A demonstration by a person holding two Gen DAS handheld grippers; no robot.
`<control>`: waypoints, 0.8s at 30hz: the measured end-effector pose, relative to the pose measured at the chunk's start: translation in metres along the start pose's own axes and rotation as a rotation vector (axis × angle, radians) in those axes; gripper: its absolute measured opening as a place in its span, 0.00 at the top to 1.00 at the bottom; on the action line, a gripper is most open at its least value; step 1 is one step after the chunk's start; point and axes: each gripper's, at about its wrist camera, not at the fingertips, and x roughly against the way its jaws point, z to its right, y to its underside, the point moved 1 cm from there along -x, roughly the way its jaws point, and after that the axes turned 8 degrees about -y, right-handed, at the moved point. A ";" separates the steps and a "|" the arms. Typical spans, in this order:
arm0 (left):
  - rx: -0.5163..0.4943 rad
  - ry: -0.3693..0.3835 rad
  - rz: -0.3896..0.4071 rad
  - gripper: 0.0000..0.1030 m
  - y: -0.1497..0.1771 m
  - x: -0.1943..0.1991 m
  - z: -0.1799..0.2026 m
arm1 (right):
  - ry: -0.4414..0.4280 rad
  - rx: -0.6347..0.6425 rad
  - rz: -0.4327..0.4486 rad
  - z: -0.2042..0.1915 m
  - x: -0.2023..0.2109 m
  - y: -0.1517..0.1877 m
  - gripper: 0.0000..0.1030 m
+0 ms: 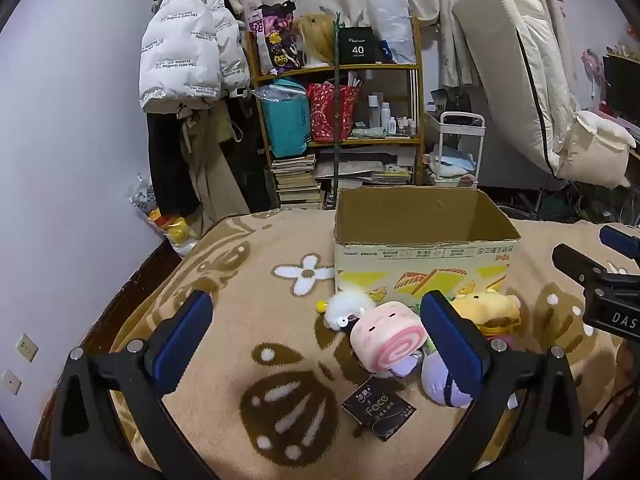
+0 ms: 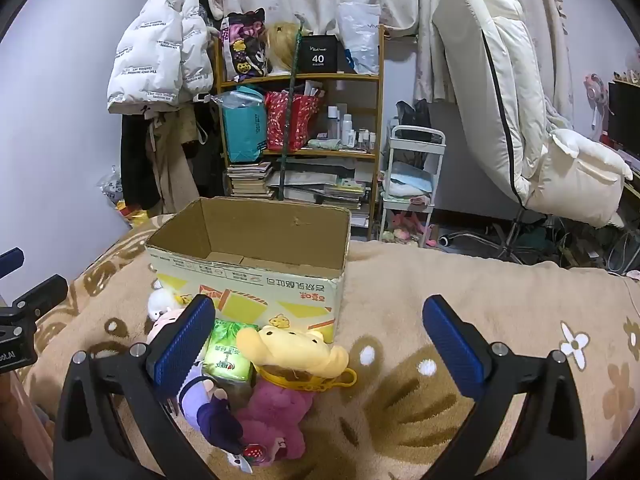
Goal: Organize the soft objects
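Both grippers hang over the bed, left gripper point(image 1: 316, 334) and right gripper point(image 2: 318, 334) each with fingers spread wide, holding nothing. The soft toys sit bunched against the near wall of the cardboard box point(image 2: 256, 292): pink roll plush point(image 1: 386, 334), yellow plush point(image 2: 298, 348), magenta bear point(image 2: 276, 420). They touch, so I'd guess one grab may drag a neighbour.

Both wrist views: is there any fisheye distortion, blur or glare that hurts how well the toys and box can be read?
Left wrist view: strong fisheye bending with dark corners, yet the pink swirl-roll plush and open cardboard box are sharp. Right wrist view: same bending; the yellow bear plush is crisp under even indoor light, no glare.
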 end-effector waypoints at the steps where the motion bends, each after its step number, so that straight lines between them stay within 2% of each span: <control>1: -0.003 -0.001 -0.001 0.00 0.000 0.000 0.000 | 0.000 0.000 -0.001 0.000 0.000 0.000 0.00; 24: 0.018 -0.025 0.000 0.00 -0.001 0.002 -0.005 | 0.007 -0.001 0.013 -0.001 0.001 0.000 0.00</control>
